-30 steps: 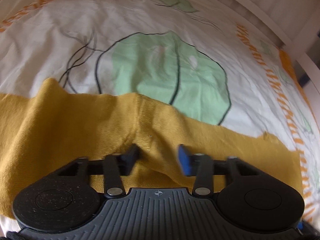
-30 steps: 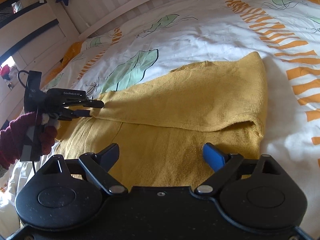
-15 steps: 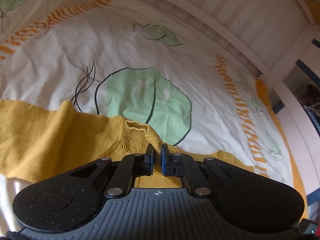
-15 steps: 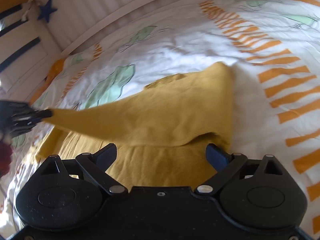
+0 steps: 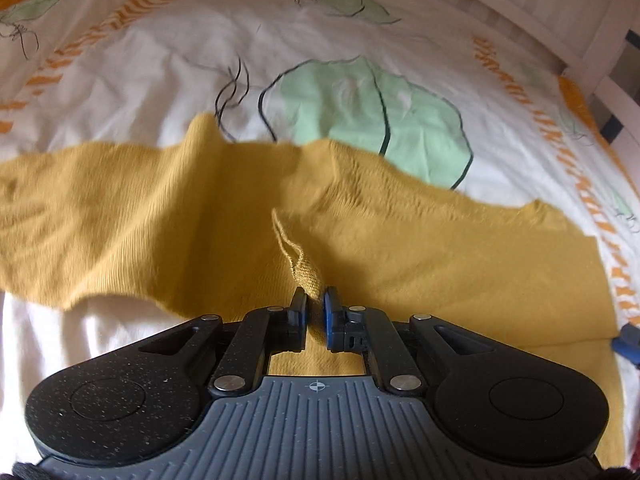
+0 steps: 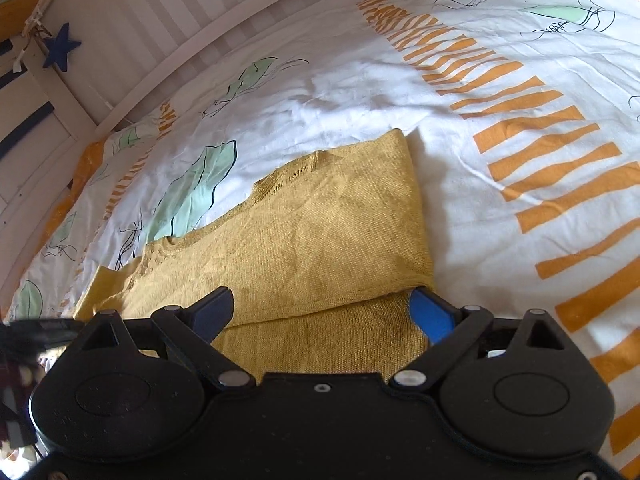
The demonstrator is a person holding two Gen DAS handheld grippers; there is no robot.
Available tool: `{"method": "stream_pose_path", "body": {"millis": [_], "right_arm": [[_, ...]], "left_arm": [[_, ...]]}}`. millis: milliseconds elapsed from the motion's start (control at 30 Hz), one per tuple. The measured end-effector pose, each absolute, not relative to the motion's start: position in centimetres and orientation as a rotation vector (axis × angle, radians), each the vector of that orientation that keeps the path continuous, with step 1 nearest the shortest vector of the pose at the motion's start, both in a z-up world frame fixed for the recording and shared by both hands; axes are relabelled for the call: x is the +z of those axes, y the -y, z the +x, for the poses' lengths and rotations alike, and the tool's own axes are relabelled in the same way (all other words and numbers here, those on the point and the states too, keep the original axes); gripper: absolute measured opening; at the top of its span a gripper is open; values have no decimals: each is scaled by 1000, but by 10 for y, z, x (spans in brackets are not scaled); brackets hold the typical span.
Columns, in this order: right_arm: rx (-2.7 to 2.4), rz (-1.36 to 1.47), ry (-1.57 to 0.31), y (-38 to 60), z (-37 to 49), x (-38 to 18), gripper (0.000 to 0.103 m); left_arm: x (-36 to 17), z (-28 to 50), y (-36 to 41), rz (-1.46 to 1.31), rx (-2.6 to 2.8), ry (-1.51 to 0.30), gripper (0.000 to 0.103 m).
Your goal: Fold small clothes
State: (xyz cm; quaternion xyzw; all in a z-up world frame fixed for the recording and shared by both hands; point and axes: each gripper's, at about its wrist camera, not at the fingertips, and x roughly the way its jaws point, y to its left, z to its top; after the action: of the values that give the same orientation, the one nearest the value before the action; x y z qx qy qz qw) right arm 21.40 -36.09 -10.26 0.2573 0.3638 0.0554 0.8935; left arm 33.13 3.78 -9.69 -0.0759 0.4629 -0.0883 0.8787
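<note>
A mustard-yellow knit garment (image 5: 200, 208) lies partly folded on the bed. My left gripper (image 5: 315, 300) is shut on a pinched fold of its fabric (image 5: 306, 274), held just above the rest of the cloth. In the right wrist view the garment (image 6: 320, 232) shows one layer folded over another. My right gripper (image 6: 324, 308) is open, its jaws wide apart low over the garment's near edge, the blue pad (image 6: 430, 314) at the fold's right corner. The left gripper (image 6: 36, 328) shows blurred at the far left.
The bed has a white cover (image 5: 160, 80) printed with green leaves (image 5: 372, 108) and orange stripes (image 6: 540, 152). A white slatted bed rail (image 6: 160, 12) runs along the far side, with a blue star (image 6: 60, 46) hanging on it.
My left gripper closed on the garment's fabric, lifted it, and has carried it back over the garment. The upper layer now lies flatter. My right gripper stayed open and moved closer to the fold.
</note>
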Motion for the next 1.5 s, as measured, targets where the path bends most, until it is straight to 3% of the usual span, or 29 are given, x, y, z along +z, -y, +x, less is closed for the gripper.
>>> {"method": "stream_pose_path", "body": {"millis": [167, 233, 333, 567, 700, 867, 1500], "right_arm": [[113, 519, -761, 358, 214, -101, 97], [114, 508, -764, 356, 213, -100, 98], [125, 492, -766, 350, 212, -97, 100], [192, 450, -749, 334, 203, -83, 103], [238, 378, -718, 321, 200, -77, 103], [308, 311, -682, 304, 197, -75, 103], [422, 300, -670, 279, 197, -82, 103]], "left_arm": [[-96, 327, -39, -126, -191, -945, 14], [-94, 327, -37, -89, -164, -925, 23], [-91, 326, -32, 32, -89, -880, 28], [-76, 311, -48, 13, -62, -849, 33], [-66, 300, -72, -76, -91, -836, 44], [-59, 294, -111, -142, -60, -807, 66], [-91, 292, -294, -551, 303, -778, 71]]}}
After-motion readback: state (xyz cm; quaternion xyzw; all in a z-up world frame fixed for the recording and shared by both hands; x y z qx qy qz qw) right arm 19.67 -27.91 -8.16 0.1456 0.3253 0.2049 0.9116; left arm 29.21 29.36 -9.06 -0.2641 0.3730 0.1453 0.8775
